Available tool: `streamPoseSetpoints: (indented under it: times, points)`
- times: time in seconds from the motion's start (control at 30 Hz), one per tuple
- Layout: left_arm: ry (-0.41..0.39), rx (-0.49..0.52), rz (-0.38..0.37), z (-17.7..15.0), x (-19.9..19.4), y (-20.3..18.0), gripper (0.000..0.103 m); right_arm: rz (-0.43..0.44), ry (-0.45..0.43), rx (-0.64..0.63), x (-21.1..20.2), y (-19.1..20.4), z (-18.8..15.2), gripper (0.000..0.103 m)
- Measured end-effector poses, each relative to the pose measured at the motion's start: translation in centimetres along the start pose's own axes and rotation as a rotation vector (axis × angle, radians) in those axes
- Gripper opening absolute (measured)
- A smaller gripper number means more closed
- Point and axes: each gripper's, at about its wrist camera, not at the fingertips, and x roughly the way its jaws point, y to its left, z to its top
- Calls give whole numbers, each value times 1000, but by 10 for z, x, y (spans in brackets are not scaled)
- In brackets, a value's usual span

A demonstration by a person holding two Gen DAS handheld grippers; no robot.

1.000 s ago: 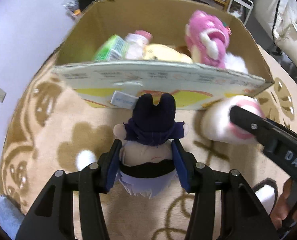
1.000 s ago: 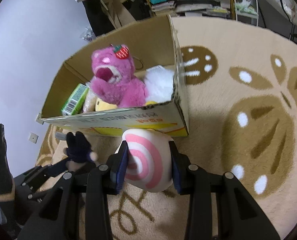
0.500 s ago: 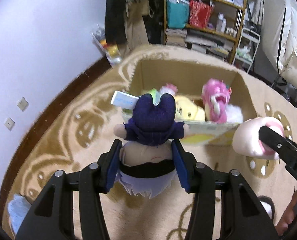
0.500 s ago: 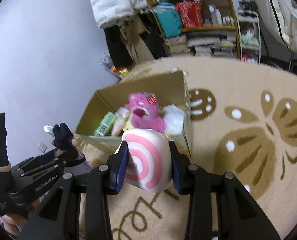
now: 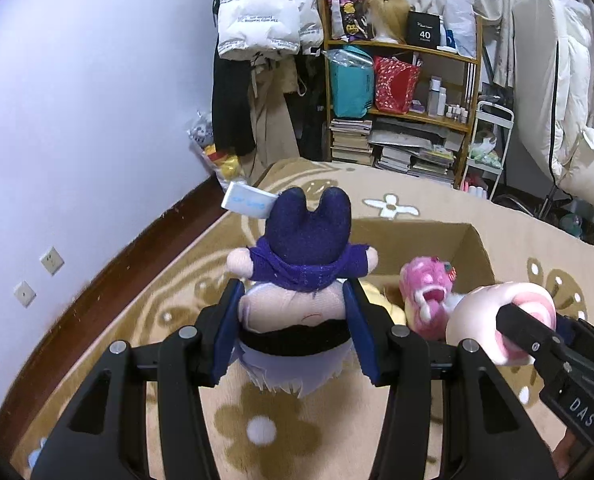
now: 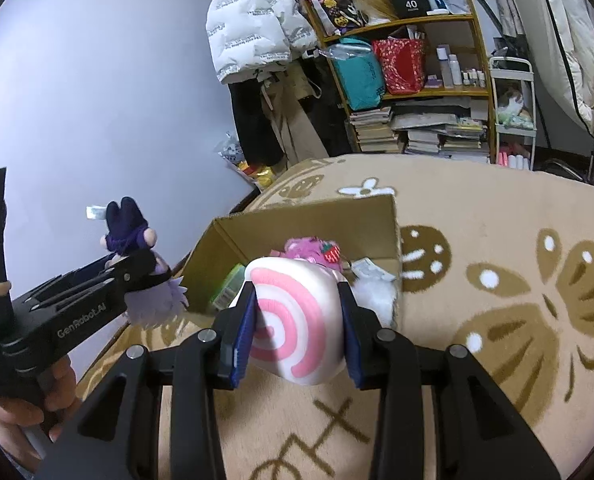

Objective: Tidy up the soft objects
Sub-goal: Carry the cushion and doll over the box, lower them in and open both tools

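Note:
My left gripper is shut on a small plush doll with a dark purple hooded top and a white tag, held high above the rug. It also shows in the right wrist view. My right gripper is shut on a white plush roll with a pink swirl, also visible in the left wrist view. Below and ahead stands an open cardboard box holding a pink plush bear, a yellow plush, a white fluffy toy and a green packet.
A tan patterned rug covers the floor. A wooden shelf with books, bags and bottles stands at the back, hung coats beside it. A white wall with sockets runs along the left. A white cart stands at the right.
Both grippers have risen well above the box with their toys still held. The box now looks smaller and lower, and the shelf and wall fill the upper view.

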Motion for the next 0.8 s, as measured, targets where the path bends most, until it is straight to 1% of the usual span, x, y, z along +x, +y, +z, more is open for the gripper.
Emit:
streamPoseSetpoints:
  times: [0.1, 0.23, 0.33, 0.53, 0.63, 0.73, 0.8]
  points:
    - [-6, 23, 11, 8, 9, -2, 49, 19, -25, -14, 9, 3, 7, 40]
    - [-1, 28, 22, 15, 22, 0, 50, 31, -53, -53, 20, 11, 20, 41]
    - [9, 31, 30, 19, 35, 3, 50, 25, -56, -110, 30, 19, 28, 41]
    - [22, 45, 32, 24, 53, 3, 50, 23, -36, -149, 51, 15, 38, 43]
    - [41, 40, 7, 23, 61, 2, 51, 30, -40, -130, 57, 10, 41, 45]
    - [55, 51, -2, 19, 69, -1, 53, 67, -23, -90, 62, 3, 40, 50]
    - [77, 69, -9, 16, 77, -6, 54, 62, -4, -81, 67, 0, 38, 52]
